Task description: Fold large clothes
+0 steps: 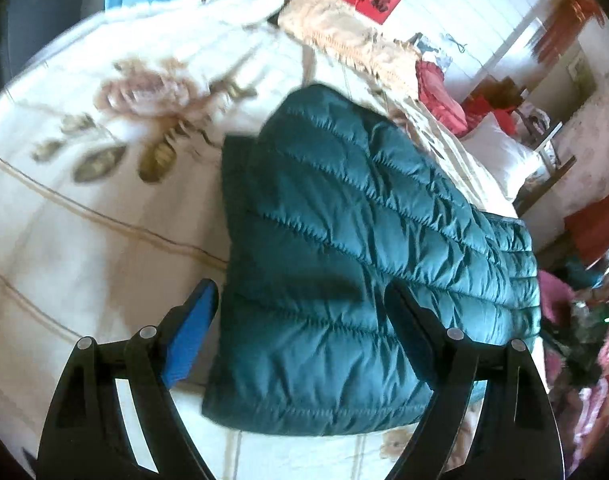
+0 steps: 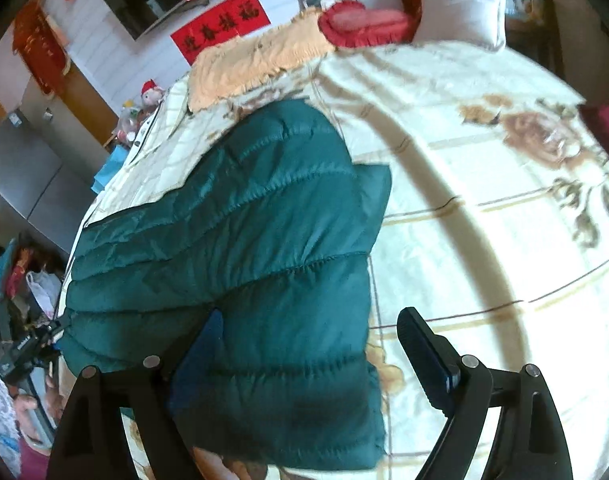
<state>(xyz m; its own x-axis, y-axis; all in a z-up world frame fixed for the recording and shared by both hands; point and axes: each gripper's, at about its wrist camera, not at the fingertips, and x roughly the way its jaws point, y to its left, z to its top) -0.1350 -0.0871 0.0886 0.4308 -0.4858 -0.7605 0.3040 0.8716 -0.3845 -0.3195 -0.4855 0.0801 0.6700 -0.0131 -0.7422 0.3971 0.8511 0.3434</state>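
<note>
A teal quilted puffer jacket (image 1: 344, 220) lies folded on a cream bed cover with a flower print (image 1: 104, 208). My left gripper (image 1: 300, 320) hovers over the jacket's near left corner, jaws wide apart; the blue pad (image 1: 192, 336) stands just outside the jacket's edge and does not press on it. In the right wrist view the same jacket (image 2: 244, 232) fills the middle. My right gripper (image 2: 308, 344) is open over its near right corner, with one finger above the fabric and the other finger (image 2: 424, 360) above the bare bed cover (image 2: 484, 240).
A tan fringed throw (image 2: 248, 64), a red cushion (image 2: 360, 24) and a white pillow (image 2: 460, 8) lie at the head of the bed. A red banner (image 2: 220, 36) hangs on the wall. Bags and clutter (image 2: 28, 292) crowd the floor by the bedside.
</note>
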